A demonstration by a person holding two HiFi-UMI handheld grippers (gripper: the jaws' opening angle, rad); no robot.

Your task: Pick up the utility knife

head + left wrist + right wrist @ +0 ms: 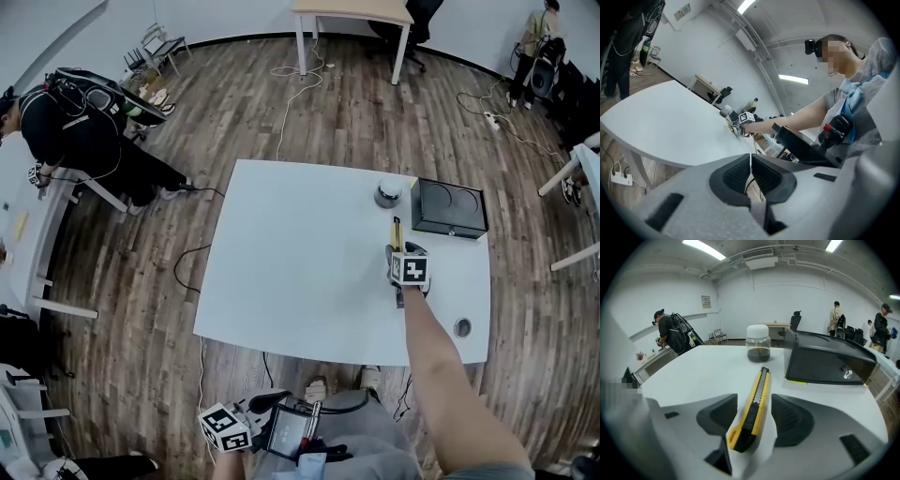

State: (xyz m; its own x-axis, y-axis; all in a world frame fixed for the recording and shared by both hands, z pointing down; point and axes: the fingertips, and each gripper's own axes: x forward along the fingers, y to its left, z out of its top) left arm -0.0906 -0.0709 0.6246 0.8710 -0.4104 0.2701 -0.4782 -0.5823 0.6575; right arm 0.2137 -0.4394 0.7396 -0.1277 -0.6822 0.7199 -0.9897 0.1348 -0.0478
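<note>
White tabletop (pixel 281 262), yellow utility knife (pixel 757 397) lengthwise between parted jaws of right gripper (pixel 753 420), tip toward jar (pixel 758 344); left gripper (pixel 750 173) closed.

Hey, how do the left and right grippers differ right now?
The left gripper is shut and empty; the right gripper is open, the utility knife lying between its jaws. The left sits off the table; the right is over it. Both carry a marker cube.
</note>
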